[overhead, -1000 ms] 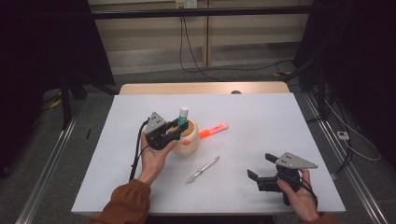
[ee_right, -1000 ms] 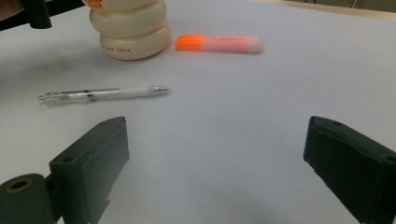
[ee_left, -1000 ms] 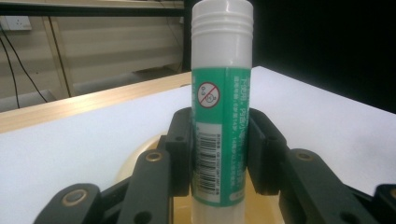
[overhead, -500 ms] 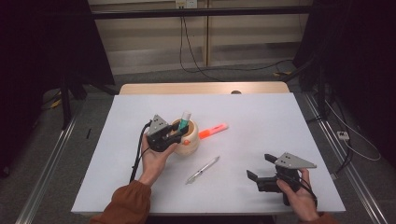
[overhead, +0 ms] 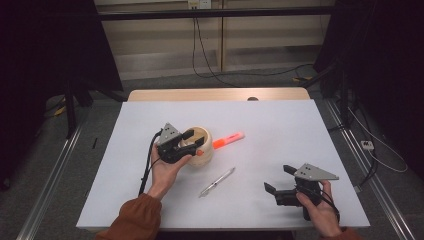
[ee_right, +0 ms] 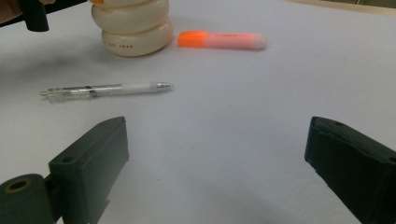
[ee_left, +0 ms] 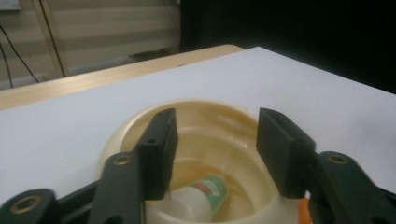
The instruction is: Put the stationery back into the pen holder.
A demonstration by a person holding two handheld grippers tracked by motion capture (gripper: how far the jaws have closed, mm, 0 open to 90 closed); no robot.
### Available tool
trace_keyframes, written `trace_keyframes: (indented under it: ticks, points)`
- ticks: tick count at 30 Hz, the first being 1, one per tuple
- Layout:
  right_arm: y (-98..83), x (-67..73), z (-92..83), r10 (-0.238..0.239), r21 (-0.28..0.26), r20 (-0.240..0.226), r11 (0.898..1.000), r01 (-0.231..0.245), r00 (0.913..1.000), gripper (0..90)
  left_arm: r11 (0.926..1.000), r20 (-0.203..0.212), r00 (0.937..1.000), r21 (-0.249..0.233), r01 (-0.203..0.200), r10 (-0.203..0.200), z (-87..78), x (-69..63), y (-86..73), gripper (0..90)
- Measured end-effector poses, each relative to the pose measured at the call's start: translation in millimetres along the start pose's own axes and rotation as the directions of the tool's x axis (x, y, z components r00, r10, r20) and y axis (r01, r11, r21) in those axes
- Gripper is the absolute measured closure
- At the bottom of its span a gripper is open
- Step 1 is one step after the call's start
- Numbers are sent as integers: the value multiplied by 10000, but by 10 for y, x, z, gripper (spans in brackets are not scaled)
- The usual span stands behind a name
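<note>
Left gripper [overhead: 191, 142]: jaws spread over the cream holder's [overhead: 201, 155] mouth, gripping nothing.
Holder: ribbed, mid-table; a white green-labelled tube [ee_left: 201, 199] lies inside.
Highlighter [overhead: 228, 140]: orange, just beside the holder.
Pen [overhead: 216, 181]: alone on bare white table [overhead: 280, 125].
Right gripper [overhead: 279, 181]: jaws wide apart, near the front edge.

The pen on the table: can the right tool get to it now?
Probably yes. The right tool is open, and bare table lies between it and the pen; nothing stands in the way.
</note>
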State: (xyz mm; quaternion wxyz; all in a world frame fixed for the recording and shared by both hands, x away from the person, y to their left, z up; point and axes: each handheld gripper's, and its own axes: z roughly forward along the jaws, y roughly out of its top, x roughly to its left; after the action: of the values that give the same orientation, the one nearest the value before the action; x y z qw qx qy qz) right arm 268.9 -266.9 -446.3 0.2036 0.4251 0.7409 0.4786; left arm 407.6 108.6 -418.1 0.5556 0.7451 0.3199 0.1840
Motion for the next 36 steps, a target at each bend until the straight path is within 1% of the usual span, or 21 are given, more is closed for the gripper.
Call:
trace_keyframes:
  ticks: [1, 3, 6, 9, 10, 11, 16, 17, 18, 19, 20, 21, 24, 26, 27, 28, 30, 32, 33, 34, 36]
  points:
    - [0, 0, 0, -1, -2, -4, 10000, 1, 10000, 61, 9999, -38, 9999, 25, -103, 103, -13, 3, 11, 406]
    - [0, -1, -1, 22, 4, -10, 10000, -22, 10000, 61, 9999, -104, 9999, 92, -94, 95, -35, 14, 23, 365]
    - [1, -3, -1, 26, -8, 0, 10000, -26, 10000, 61, 9999, -38, 9999, 85, 120, -120, -63, 34, 50, 314]
    - [2, 0, -3, 51, -30, -8, 10000, -52, 10000, 61, 9989, -20, 9997, 407, 236, -235, -102, 34, 118, 235]
    - [2, 0, -3, 54, -34, 3, 10000, -54, 10000, 61, 9992, 90, 9999, 394, 74, -78, -129, 28, 151, 234]
    - [3, -1, -3, 33, -36, 4, 10000, -33, 10000, 61, 9992, 104, 9998, 370, 140, -144, -147, 11, 170, 235]
    - [2, 0, -5, 73, -44, -4, 10000, -73, 10000, 61, 9965, 183, 9997, 823, 115, -130, -264, -32, 263, 194]
    - [1, -1, -6, 67, -43, 6, 10000, -67, 10000, 60, 9946, 192, 9998, 1042, 44, -64, -289, -34, 266, 181]
    - [0, -3, -7, 96, -47, 19, 9999, -96, 10000, 60, 9903, 302, 9993, 1375, 173, -217, -313, -52, 265, 157]
    - [-1, -5, -7, 105, -41, 21, 9999, -105, 9999, 59, 9859, 475, 9984, 1657, 218, -301, -336, -71, 260, 132]
    - [0, -7, -9, 123, -29, 20, 9999, -123, 9999, 59, 9801, 666, 9975, 1985, 96, -232, -365, -81, 259, 126]
    - [2, -11, -7, 95, -49, 44, 9999, -95, 9999, 59, 9777, 774, 9967, 2096, 89, -257, -390, -94, 250, 128]
    - [5, -10, -1, 72, -40, 68, 10000, -72, 10000, 58, 9801, 729, 9970, 1980, 122, -272, -471, -121, 211, 84]
    - [6, -5, -1, 91, -36, 65, 10000, -91, 9999, 57, 9760, 790, 9958, 2156, 289, -469, -506, -137, 182, 83]
    - [7, -4, -2, 94, -42, 89, 9999, -93, 9999, 56, 9721, 916, 9942, 2321, 331, -557, -519, -143, 170, 83]
    - [7, -5, -2, 101, -55, 120, 9999, -101, 9999, 56, 9710, 1134, 9912, 2355, 403, -686, -526, -160, 147, 83]
    - [7, -9, -4, 144, -77, 146, 9999, -143, 9998, 54, 9686, 1263, 9903, 2472, 247, -575, -558, -200, 110, 81]
    - [7, -16, -8, 162, -91, 187, 9998, -161, 9997, 52, 9697, 1280, 9909, 2443, 95, -420, -592, -235, 80, 79]
    - [9, -20, -9, 183, -134, 202, 9997, -180, 9996, 52, 9664, 1293, 9908, 2571, 44, -389, -609, -253, 70, 78]
    - [10, -19, -12, 213, -123, 231, 9997, -210, 9995, 52, 9670, 1348, 9901, 2549, 28, -384, -617, -271, 52, 75]
    - [10, -21, -15, 191, -168, 241, 9997, -187, 9995, 52, 9619, 1333, 9903, 2733, 12, -391, -627, -314, 12, 78]
